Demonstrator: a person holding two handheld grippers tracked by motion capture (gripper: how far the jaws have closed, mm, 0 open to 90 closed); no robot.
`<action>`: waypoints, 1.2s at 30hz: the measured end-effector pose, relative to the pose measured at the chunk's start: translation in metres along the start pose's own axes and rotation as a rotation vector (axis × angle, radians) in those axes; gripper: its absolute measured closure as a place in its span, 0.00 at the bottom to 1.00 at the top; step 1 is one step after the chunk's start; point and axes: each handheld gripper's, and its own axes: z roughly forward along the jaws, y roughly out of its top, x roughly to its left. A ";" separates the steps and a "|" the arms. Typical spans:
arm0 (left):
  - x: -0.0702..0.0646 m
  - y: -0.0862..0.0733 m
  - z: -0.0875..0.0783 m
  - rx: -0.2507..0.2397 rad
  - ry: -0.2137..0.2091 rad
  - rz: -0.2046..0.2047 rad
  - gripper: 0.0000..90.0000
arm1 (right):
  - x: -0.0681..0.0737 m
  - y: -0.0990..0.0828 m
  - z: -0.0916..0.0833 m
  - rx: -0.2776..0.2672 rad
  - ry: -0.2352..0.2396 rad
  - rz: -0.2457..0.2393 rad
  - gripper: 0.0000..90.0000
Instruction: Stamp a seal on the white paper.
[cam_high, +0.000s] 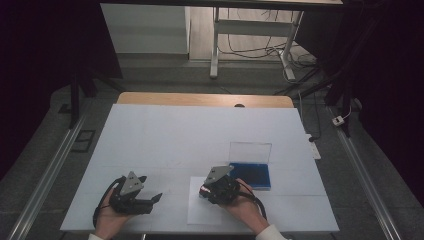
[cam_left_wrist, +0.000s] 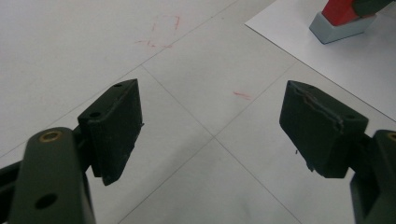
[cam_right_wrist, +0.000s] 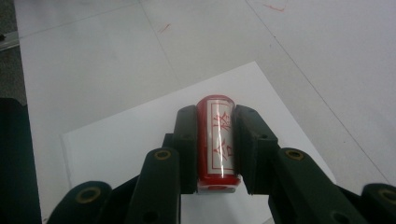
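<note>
My right hand-held gripper (cam_right_wrist: 215, 140) is clamped on the red stamp (cam_right_wrist: 215, 137), mid-frame; I'd press straight down, flat onto the paper (cam_right_wrist: 116, 140).

Red stamp (cam_right_wrist: 216, 142): glossy plastic, smooth, white label with red characters on top; grey base looks matt. Paper sheet (cam_right_wrist: 126, 135) under stamp: white, matt, smooth. Right gripper (cam_right_wrist: 215, 149) clamped on stamp: matt black plastic, brass-coloured inserts. Left gripper (cam_left_wrist: 210, 126) pads: matt black, rubbery, one edge chipped. Table cover (cam_high: 165, 135): white, matt, faint red marks. Blue ink pad (cam_high: 252, 175) beside stamp: clear glossy plastic lid.
</note>
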 end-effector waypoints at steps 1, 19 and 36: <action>0.000 0.000 0.000 0.000 0.001 -0.001 0.24 | 0.000 0.000 0.000 0.001 0.000 0.002 0.78; 0.000 0.000 0.001 0.005 -0.001 -0.002 0.24 | 0.001 -0.003 0.000 -0.019 -0.004 0.000 0.78; 0.003 -0.001 -0.002 -0.003 0.004 -0.004 0.25 | -0.013 0.001 -0.036 -0.189 0.022 0.087 0.78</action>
